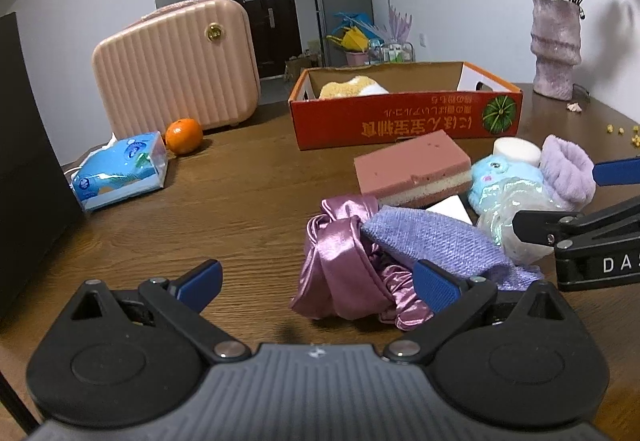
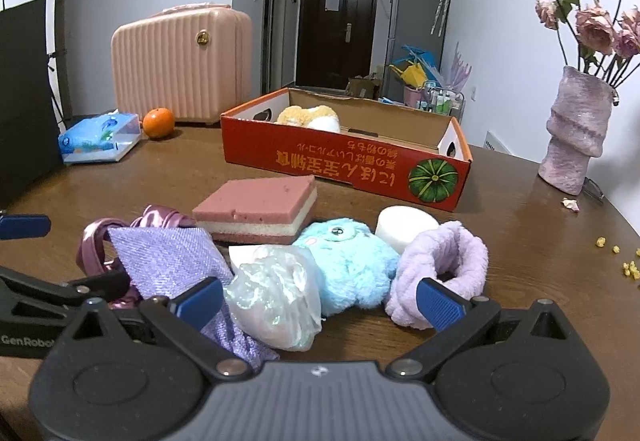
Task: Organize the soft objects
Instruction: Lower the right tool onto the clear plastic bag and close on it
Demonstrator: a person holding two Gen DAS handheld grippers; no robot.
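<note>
On the side of my right gripper (image 1: 600,197), seen from my left wrist at the right edge, I read the white letters "DA", cut off by the frame. On my left gripper (image 2: 24,265), at the near left of my right wrist view, white letters read "GenRobot", the end running under my own housing. The red cardboard box (image 2: 348,165) on the far side of the tabletop carries rows of yellow East Asian characters printed upside down beside a green pumpkin picture; I cannot read them reliably. The print on the blue tissue pack (image 1: 120,171) at far left is too small to read.
</note>
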